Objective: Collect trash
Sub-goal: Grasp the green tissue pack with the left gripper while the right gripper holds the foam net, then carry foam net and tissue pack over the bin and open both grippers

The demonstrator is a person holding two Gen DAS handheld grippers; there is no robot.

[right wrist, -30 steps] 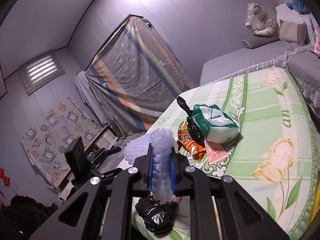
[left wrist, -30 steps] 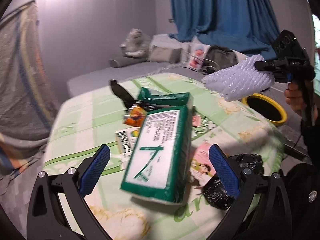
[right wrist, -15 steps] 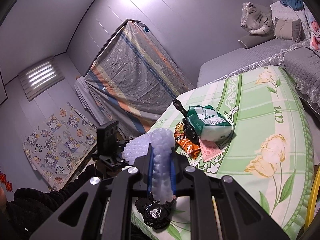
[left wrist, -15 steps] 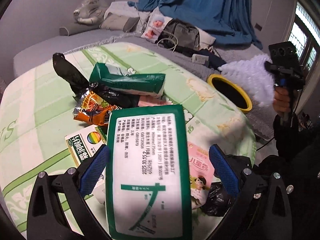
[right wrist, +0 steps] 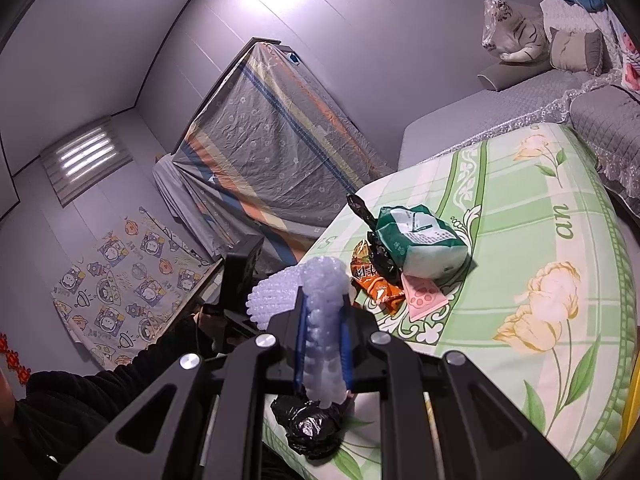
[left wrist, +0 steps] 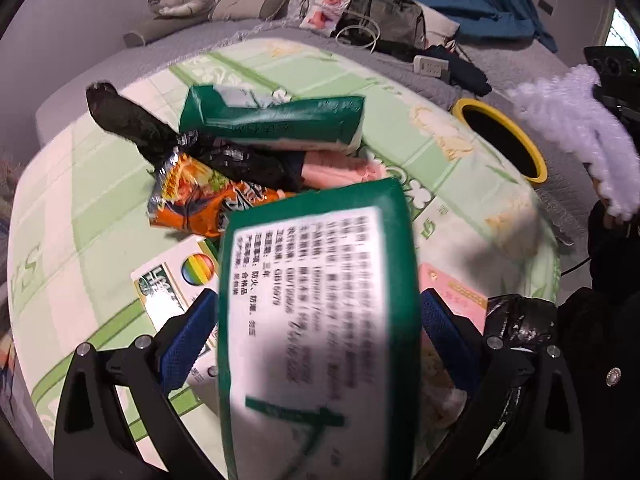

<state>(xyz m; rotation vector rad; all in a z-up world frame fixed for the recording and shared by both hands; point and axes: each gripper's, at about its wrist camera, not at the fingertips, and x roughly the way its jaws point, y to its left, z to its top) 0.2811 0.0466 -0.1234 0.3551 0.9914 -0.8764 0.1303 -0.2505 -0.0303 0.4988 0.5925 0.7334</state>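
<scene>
Surface: a bed (left wrist: 100,216) under a green and cream flowered cover carries the litter.
Left gripper (left wrist: 316,316): its blue fingers (left wrist: 188,332) stand on either side of a green tissue pack (left wrist: 320,320); the pack fills the gap, but the blurred view does not settle whether the pads press on it, so I cannot tell if it is pinched.
Right gripper (right wrist: 323,344): fingers pressed together on a sheet of bubble wrap (right wrist: 320,312), which sticks out beyond the tips and hangs below them.
Second green tissue pack (left wrist: 272,124): lies further back on the bed, on top of a long black bag (left wrist: 160,136).
Orange snack wrapper (left wrist: 200,204): beside the black bag, partly under the near pack.
White box (left wrist: 176,284): flat on the cover by the left finger, with a rainbow circle printed on it.
Pink packet (left wrist: 456,292): by the right finger.
Crumpled black bag (right wrist: 308,428): at the bed's near edge.
Yellow-rimmed bin (left wrist: 500,140): beside the bed, near the bubble wrap.
</scene>
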